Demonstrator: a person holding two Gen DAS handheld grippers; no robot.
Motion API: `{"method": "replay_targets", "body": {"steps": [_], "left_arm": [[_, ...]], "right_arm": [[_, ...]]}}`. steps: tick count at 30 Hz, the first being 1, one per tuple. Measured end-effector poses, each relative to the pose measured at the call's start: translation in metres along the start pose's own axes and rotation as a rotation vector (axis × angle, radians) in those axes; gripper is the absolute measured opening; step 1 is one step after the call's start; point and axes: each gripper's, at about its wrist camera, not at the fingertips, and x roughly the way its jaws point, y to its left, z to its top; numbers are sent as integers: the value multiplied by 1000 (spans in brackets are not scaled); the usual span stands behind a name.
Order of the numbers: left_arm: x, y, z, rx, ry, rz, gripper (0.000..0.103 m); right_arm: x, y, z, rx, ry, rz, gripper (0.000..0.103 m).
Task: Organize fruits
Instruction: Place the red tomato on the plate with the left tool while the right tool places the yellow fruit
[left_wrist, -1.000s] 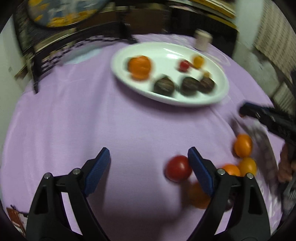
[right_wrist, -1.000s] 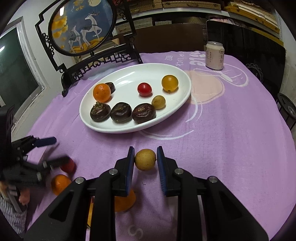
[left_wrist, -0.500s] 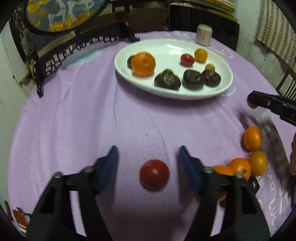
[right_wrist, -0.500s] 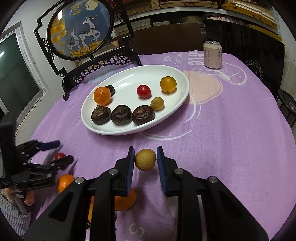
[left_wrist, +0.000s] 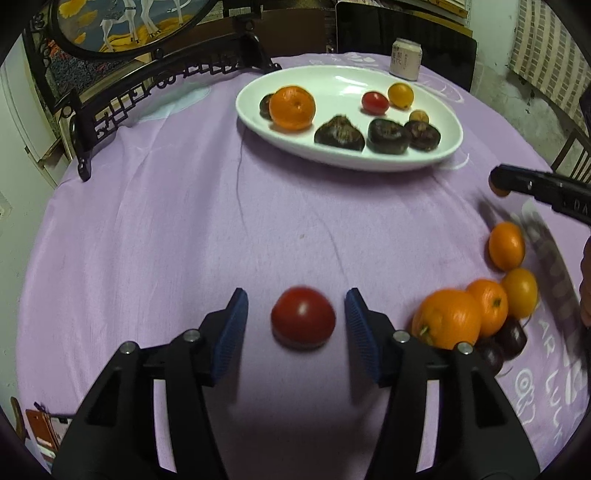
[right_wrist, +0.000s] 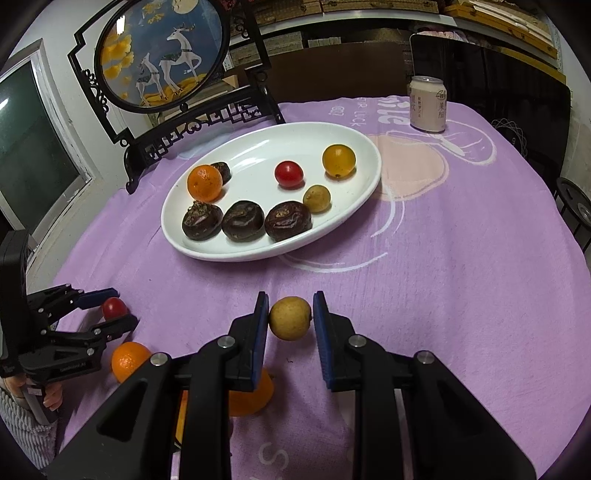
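A red tomato (left_wrist: 303, 319) lies on the purple tablecloth between the blue pads of my left gripper (left_wrist: 295, 300). A gap shows on each side of it, so the jaws stand open around it. From the right wrist view the same tomato (right_wrist: 113, 307) sits inside that left gripper (right_wrist: 120, 308). My right gripper (right_wrist: 290, 300) is shut on a small yellow-brown fruit (right_wrist: 290, 318), held just above the cloth. The white oval plate (right_wrist: 258, 254) beyond carries an orange, a red tomato, yellow fruits and several dark fruits.
Loose oranges (left_wrist: 448, 319), a yellow fruit (left_wrist: 519, 291) and dark fruits (left_wrist: 513, 338) lie to the right of my left gripper. A drink can (right_wrist: 427, 105) stands behind the plate. A round deer screen (right_wrist: 162, 55) on a black stand occupies the far left.
My left gripper's jaws have narrowed and shifted right, so the tomato now sits centred between the pads instead of against the right one. The right gripper and its fruit have not moved.
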Motion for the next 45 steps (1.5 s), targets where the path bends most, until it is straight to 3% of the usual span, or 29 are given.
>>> {"method": "replay_targets", "body": {"steps": [4, 7, 16, 20, 28, 36, 39, 41, 45], "left_arm": [[-1, 1, 0, -15, -13, -2, 46], [-3, -1, -2, -19, -22, -28, 32], [-7, -2, 2, -35, -55, -23, 32], [-16, -1, 13, -51, -91, -39, 32], [-18, -17, 80, -25, -163, -15, 32], [21, -13, 123, -118, -154, -25, 32], [29, -12, 123, -122, -156, -8, 39], [30, -10, 122, -120, -166, 12, 55], [23, -2, 119, -150, -178, 7, 60]], "right_arm": [[3, 0, -1, 0, 9, -4, 25], [4, 0, -1, 1, 14, -7, 25], [2, 0, -1, 0, 9, -7, 25], [-5, -4, 3, 35, -13, 36, 25], [-9, -8, 35, 114, -35, 120, 25], [25, -6, 82, 140, -56, 104, 25], [42, -6, 91, 149, -66, 89, 25], [51, -10, 92, 176, -57, 105, 27], [48, -21, 87, 223, -46, 133, 28]]}}
